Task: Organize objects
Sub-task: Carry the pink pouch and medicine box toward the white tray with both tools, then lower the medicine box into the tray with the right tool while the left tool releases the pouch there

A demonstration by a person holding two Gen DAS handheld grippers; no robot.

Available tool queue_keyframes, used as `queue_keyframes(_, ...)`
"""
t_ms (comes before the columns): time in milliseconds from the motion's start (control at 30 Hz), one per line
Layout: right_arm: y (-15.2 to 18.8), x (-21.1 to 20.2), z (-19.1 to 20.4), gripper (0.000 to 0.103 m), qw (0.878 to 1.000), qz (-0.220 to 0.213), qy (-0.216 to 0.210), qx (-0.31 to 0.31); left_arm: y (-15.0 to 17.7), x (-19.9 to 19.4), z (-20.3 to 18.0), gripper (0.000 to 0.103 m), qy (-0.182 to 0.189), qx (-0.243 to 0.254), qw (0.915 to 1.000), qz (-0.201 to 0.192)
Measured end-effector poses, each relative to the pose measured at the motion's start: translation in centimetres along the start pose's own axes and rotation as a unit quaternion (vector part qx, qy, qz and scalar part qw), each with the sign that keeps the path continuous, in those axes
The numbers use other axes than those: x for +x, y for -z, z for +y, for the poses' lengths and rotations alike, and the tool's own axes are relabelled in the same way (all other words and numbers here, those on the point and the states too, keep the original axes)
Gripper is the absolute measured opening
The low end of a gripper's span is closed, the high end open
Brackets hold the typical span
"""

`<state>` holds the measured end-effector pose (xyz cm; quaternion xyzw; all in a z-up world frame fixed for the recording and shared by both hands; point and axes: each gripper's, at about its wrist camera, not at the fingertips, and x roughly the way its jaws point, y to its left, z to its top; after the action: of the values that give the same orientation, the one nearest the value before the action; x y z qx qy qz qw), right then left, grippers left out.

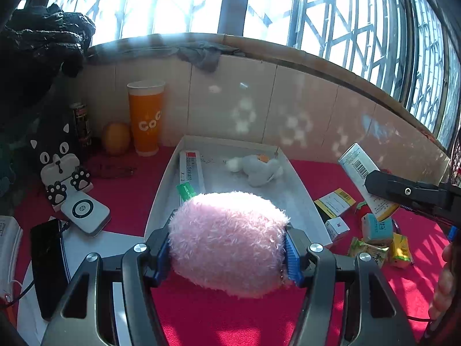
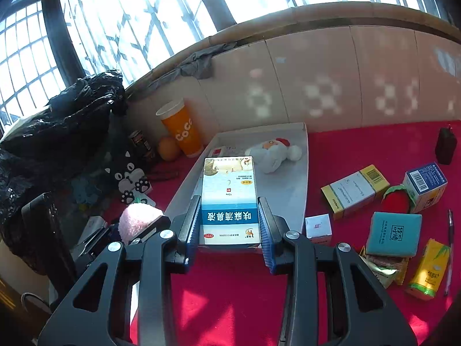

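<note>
I am working toward the white tray (image 1: pixel 299 184), the largest item, sitting mid-frame on the red cloth (image 1: pixel 230 317); it is looking rigid and shallow, already holding a white plush (image 1: pixel 256 168) and a sealant box (image 1: pixel 190 170). My left gripper (image 1: pixel 227 248) is standing about half open, clamping the pink plush (image 1: pixel 227 239) low in the left view: soft, light, compressing, so I am gripping across its middle. My right gripper (image 2: pixel 230 227) is closing narrower on the medicine carton (image 2: pixel 229 199), centre of the right view: stiff, light, crushable, smooth-faced, so I am holding its long side walls near the lower end.
</note>
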<state>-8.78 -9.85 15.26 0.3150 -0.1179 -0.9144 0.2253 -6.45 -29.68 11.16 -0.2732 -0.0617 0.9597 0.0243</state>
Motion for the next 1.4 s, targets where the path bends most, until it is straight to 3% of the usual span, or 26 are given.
queue_keyframes(533, -2.1, 2.3, 0.6, 0.036, 1.0, -0.007, 0.017, 0.006, -3.1, 2.7, 0.3, 0.063, -0.034, 0.033, 0.9989, 0.001)
queue_keyframes(900, -2.9, 6.0, 0.2, 0.036, 0.997, -0.008, 0.07, 0.009, -6.6, 7.2, -1.0, 0.063, -0.064, 0.082, 0.9944, 0.02)
queue_keyframes(1400, -4.2, 9.9, -0.5, 0.036, 0.995, 0.011, 0.1, 0.009, -8.2, 11.1, -1.0, 0.063, -0.085, 0.077, 0.993, 0.026)
